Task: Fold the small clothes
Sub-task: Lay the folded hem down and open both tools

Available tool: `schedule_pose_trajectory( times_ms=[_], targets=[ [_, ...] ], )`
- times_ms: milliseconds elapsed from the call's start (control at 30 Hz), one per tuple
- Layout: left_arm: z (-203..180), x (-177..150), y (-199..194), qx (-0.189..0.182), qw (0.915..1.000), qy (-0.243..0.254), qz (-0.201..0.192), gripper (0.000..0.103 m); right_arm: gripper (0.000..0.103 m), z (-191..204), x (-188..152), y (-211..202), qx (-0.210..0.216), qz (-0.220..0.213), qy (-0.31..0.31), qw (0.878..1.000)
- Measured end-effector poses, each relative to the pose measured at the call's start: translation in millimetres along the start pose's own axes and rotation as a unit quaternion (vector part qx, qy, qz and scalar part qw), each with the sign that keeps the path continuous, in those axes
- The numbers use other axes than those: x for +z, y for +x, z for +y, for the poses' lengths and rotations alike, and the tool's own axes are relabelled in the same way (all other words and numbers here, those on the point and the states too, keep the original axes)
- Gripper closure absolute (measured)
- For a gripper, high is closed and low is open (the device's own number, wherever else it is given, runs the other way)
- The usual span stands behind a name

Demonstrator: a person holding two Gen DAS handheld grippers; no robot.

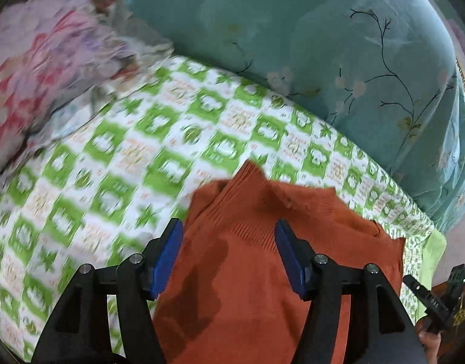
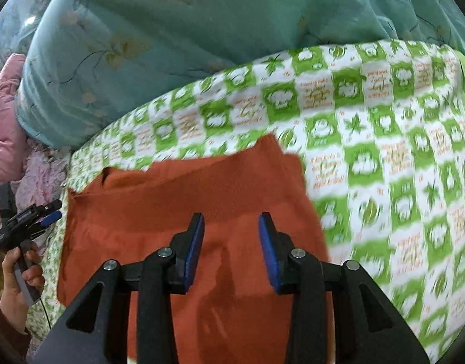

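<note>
We see a rust-orange knit garment [image 1: 250, 261] lying on the green-and-white patterned sheet [image 1: 117, 163], with a teal floral quilt [image 1: 308, 36] bunched behind it. Our left gripper [image 1: 229, 236] hangs over it with its 2 blue-padded fingers [image 1: 168, 254] spread wide, the ribbed knit showing between them, nothing pinched. Our right gripper [image 2: 231, 230] is likewise parted above the garment [image 2: 184, 212], its blue pads [image 2: 270, 251] apart, the cloth's far edge beyond the fingertips. The frames are motion-blurred.
</note>
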State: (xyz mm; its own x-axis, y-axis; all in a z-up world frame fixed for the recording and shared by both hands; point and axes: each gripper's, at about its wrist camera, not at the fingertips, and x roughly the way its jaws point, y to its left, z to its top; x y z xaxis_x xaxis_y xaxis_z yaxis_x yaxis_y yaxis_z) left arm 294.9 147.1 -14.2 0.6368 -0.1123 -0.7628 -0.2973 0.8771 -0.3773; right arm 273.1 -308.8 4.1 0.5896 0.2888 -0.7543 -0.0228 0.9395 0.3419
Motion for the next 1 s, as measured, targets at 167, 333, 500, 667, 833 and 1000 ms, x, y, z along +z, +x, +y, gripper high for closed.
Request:
schedule_pose_trajectory(
  times_ms=[167,333,500,667,833,1000],
  targets=[
    [15,-45,-19,-0.013,0.9995,-0.019,0.022,0.038,0.064,18,-37,-6,0.012,0.021,0.004,1.0],
    [28,-92,-34,-0.028,0.9977,-0.039,0.048,0.038,0.064,30,-73,-13,0.017,0.043,0.015,0.999],
    [34,-134,-51,-0.042,0.9958,-0.043,0.07,0.038,0.064,38,-103,-26,0.019,0.05,0.03,0.998],
    [38,-166,-65,-0.063,0.9924,-0.056,0.089,0.036,0.064,44,-122,-37,0.02,0.052,0.041,0.998],
    [42,-186,-64,-0.071,0.9892,-0.073,0.106,0.036,0.064,49,-136,-45,0.024,0.052,0.043,0.997],
    [39,-193,-62,-0.082,0.9867,-0.088,0.109,0.036,0.064,49,-145,-52,0.029,0.054,0.044,0.997]
  ],
)
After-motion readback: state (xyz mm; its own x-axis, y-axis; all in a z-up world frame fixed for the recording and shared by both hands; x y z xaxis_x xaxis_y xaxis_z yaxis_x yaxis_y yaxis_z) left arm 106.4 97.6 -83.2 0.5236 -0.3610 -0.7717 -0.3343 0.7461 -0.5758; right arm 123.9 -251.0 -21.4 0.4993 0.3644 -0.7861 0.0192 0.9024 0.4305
